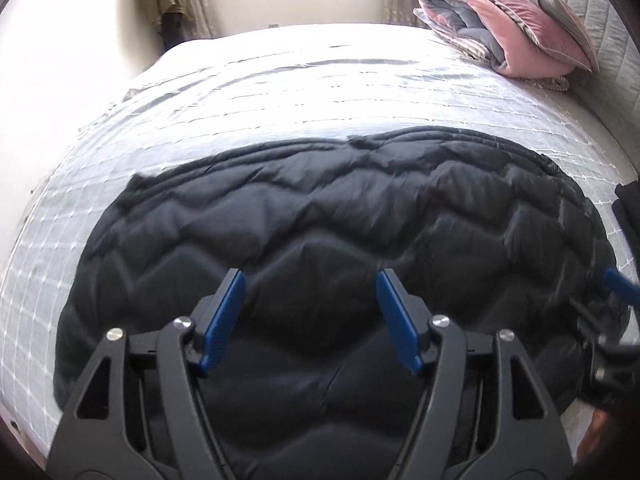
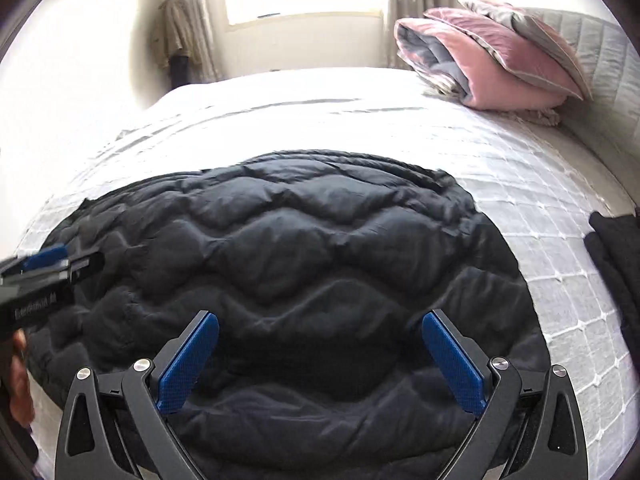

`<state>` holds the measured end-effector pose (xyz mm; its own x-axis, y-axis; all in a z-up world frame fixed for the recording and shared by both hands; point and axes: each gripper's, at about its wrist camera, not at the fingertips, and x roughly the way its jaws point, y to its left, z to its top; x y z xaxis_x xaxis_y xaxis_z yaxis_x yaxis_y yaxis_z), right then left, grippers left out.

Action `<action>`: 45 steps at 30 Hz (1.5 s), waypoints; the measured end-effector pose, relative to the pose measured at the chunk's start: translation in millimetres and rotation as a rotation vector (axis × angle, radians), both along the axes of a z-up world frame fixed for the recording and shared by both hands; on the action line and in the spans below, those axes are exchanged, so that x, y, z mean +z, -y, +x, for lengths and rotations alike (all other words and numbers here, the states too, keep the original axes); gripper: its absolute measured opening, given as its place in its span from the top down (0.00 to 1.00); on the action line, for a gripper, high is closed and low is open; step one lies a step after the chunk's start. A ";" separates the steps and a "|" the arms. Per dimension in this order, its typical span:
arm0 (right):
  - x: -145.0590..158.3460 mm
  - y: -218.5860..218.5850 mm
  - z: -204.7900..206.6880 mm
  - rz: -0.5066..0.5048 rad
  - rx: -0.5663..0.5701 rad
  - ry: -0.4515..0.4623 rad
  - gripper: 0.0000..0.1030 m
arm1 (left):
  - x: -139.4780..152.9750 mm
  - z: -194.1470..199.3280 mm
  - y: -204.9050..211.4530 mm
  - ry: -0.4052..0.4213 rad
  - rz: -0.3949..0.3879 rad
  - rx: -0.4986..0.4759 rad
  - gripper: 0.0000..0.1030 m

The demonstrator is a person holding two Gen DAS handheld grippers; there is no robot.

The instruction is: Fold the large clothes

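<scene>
From the left wrist, the left gripper (image 1: 310, 286) was seen with its jaws apart and empty above the black quilted coat (image 1: 320, 220), which lay spread flat on the bed (image 1: 280, 92). From the right wrist, the right gripper (image 2: 320, 330) was seen with jaws wide and nothing between them over the same coat (image 2: 300, 240); the coat was judged compactly laid, with any further folds not yet made.

Left gripper (image 1: 310, 280) tilted downward with blue pads (image 1: 224, 322) parted and nothing between, right gripper (image 2: 320, 322) just beside it, likewise tilted down, spread wider, empty as well.
</scene>
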<state>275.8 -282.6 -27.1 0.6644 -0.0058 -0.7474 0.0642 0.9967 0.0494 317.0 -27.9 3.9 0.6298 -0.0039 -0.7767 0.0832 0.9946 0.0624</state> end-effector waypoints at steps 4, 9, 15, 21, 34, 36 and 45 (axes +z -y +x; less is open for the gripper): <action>-2.0 20.4 3.3 0.096 -0.035 -0.032 0.00 | -11.5 27.8 19.7 -0.037 0.032 -0.022 0.33; -2.0 32.7 2.2 0.171 -0.034 -0.057 0.00 | -42.2 37.7 33.5 -0.087 0.100 0.002 0.33; -15.7 40.7 -0.9 0.239 -0.049 -0.115 0.00 | -26.3 43.3 38.6 -0.123 0.078 0.014 0.33; -8.1 42.2 -1.6 0.250 -0.052 -0.082 0.00 | 0.3 74.7 52.5 -0.108 0.058 0.010 0.33; -18.7 54.2 -0.8 0.253 -0.068 -0.127 0.00 | -48.7 117.6 56.4 -0.234 0.058 0.081 0.31; -18.6 52.3 -0.6 0.250 -0.059 -0.127 0.00 | -43.8 121.9 55.0 -0.243 0.047 0.090 0.31; -15.4 52.9 -0.2 0.269 -0.061 -0.119 0.00 | -33.3 133.8 57.4 -0.205 0.077 0.095 0.31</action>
<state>275.6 -335.5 -42.5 0.5766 0.1658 -0.8000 0.1449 0.9429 0.2998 450.8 -85.2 -29.4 0.4534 0.1123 -0.8842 0.0080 0.9915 0.1300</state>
